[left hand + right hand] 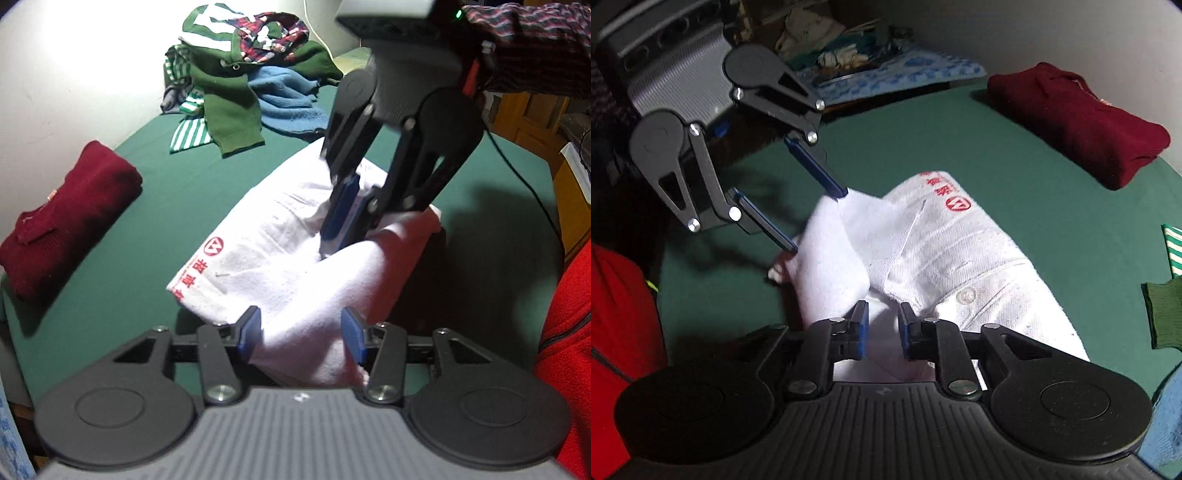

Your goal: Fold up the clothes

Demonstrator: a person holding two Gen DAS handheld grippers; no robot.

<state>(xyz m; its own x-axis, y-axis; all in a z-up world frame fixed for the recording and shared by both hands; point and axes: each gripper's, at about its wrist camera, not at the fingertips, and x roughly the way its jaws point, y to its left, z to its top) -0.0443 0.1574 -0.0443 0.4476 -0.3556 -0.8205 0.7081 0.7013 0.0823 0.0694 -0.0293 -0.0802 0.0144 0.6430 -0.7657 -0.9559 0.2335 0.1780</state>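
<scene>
On the green desk, a half-folded white work shirt runs lengthwise from lower centre toward upper right; left tongs straddle its near end, parted, while right tongs stand mid-shirt, narrowly apart, cloth between.

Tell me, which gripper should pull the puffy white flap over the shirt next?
Probably the left gripper: its open jaws straddle the raised flap of the white shirt. The right gripper points down into the shirt's middle crease, not around the flap's edge.
</scene>
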